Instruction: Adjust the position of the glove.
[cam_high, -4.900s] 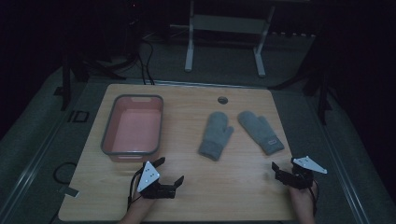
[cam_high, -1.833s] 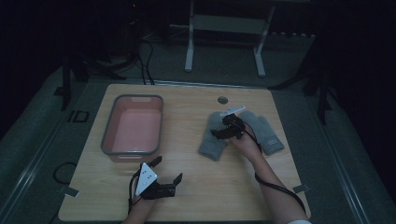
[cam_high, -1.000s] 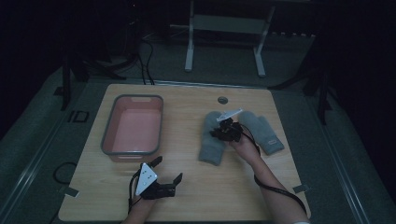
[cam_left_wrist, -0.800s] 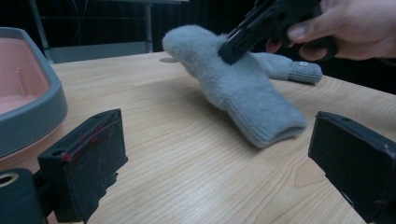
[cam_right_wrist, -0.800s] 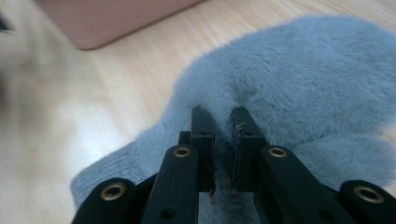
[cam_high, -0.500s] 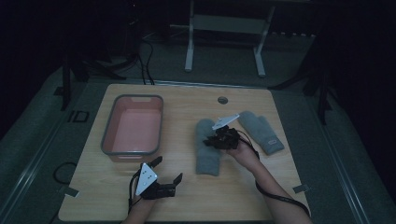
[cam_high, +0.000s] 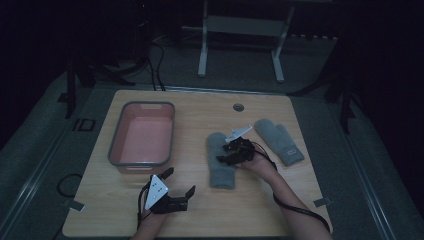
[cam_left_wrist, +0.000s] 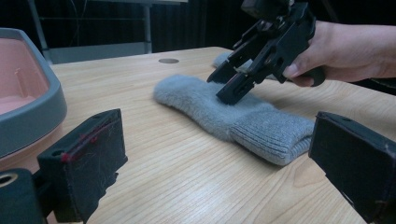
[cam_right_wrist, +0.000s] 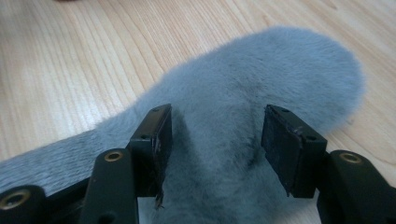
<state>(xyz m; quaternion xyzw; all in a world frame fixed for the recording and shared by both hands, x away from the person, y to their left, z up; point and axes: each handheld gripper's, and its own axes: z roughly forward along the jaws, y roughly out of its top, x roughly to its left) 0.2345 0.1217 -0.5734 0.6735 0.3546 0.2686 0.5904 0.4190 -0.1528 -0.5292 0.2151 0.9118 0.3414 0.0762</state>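
Two grey mittens lie on the wooden table. The left mitten (cam_high: 220, 167) lies lengthwise with its cuff toward me; the right mitten (cam_high: 280, 141) lies apart at the right. My right gripper (cam_high: 222, 154) is down on the left mitten's middle. Its jaws stand apart, pressing into the fuzzy fabric (cam_right_wrist: 280, 70) that bulges between them (cam_right_wrist: 215, 135). From the left gripper view, the right gripper (cam_left_wrist: 224, 86) touches the mitten (cam_left_wrist: 261, 123) from above. My left gripper (cam_high: 180, 181) rests open near the table's front edge, nothing between its jaws (cam_left_wrist: 217, 158).
A pink tub with a grey rim (cam_high: 142, 162) stands at the left of the table, close to the left gripper (cam_left_wrist: 28, 107). A small round hole (cam_high: 238, 107) sits near the table's far edge. A metal stand is on the floor beyond.
My right gripper came from the front right corner to the left mitten and moved along it toward me. The mitten shifted nearer and straightened. The left gripper stayed still.
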